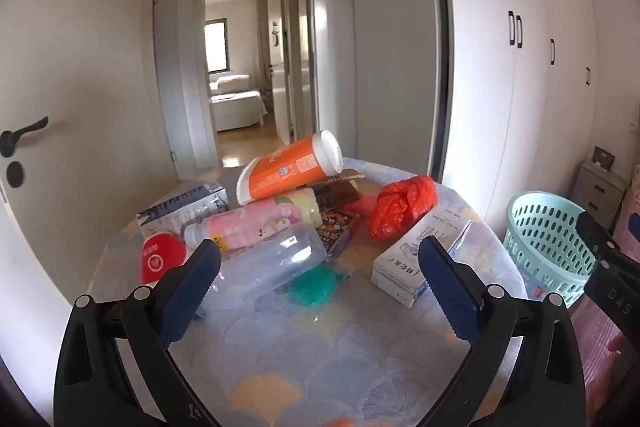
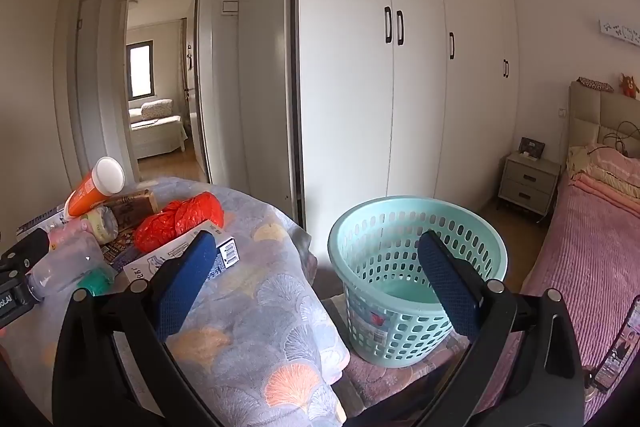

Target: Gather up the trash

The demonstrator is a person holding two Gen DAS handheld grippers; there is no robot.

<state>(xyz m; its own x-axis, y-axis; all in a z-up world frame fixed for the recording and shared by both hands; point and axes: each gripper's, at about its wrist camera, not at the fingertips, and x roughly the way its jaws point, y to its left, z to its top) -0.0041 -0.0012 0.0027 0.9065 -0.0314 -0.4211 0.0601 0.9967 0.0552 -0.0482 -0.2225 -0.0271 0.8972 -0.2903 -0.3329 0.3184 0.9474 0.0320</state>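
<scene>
We see the trash heaped on the counter [image 1: 360, 347], which is draped in a grey-blue cloth with fan-shaped leaf prints. At the far side an orange cup with a white lid [image 1: 290, 167] lies tilted on top of the pile, resting on a pink printed bottle [image 1: 256, 223] that lies on its side. In front of that, a clear plastic bottle [image 1: 272, 263] also lies on its side, with a crumpled green wrapper [image 1: 316, 285] just beside its near edge. To the left sit a small red packet [image 1: 160, 261] and a grey printed box [image 1: 180, 207]; to the right a crumpled red plastic bag [image 1: 402, 207] lies next to a white carton with blue print [image 1: 416, 263]. Dark printed wrappers [image 1: 338, 227] are wedged under the middle of the heap. Our left tongs [image 1: 320, 295] hover above the counter's near side with their blue pads spread wide and nothing between them, the clear bottle lying just past the left pad. Our right tongs [image 2: 316, 287] are also spread wide and hold nothing; they hang over the counter's right edge, aimed at a pale green perforated basket [image 2: 416, 259] standing on the floor beside the counter. The basket looks empty inside. Beyond it are white wardrobe doors [image 2: 420, 67], a nightstand [image 2: 528, 179] and a bed with a pink cover [image 2: 592, 239]; a phone [image 2: 618, 347] is propped at the right edge.
</scene>
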